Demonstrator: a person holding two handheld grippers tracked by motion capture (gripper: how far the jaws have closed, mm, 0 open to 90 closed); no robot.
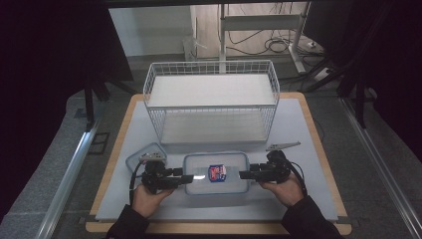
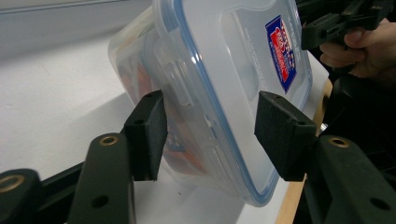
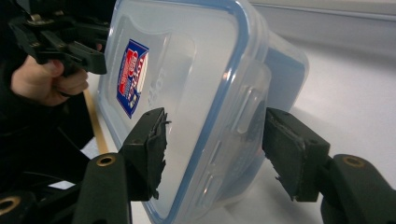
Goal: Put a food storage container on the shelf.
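Fingers of the left gripper (image 1: 188,178) and the right gripper (image 1: 245,175) are straddling the two short ends of a clear rectangular plastic food container with a blue-sealed snap-on lid (image 1: 216,173), which is sitting flat on the pale grey worktop (image 1: 308,149) near the person's edge, just in front of a white wire two-tier basket rack (image 1: 211,99). In the left gripper view the black fingers (image 2: 145,133) are standing either side of the container's end with a visible gap on both sides, and the right gripper view shows the same at the far end, so both pairs look released, not yet grasping. A second, smaller clear lidded tub (image 1: 144,155) is lying just behind the left gripper. The left hand (image 1: 149,199) and the right hand (image 1: 287,190) are resting low near the worktop, forearms coming in from the near edge, grippers pointing level and inward toward each other. Judging the risk: the side latches are smooth and rounded, so fingers closing on only the lid edge could be popping a latch or slipping; uneven lifting from the two ends could be tilting the container and shifting whatever reddish contents are inside.
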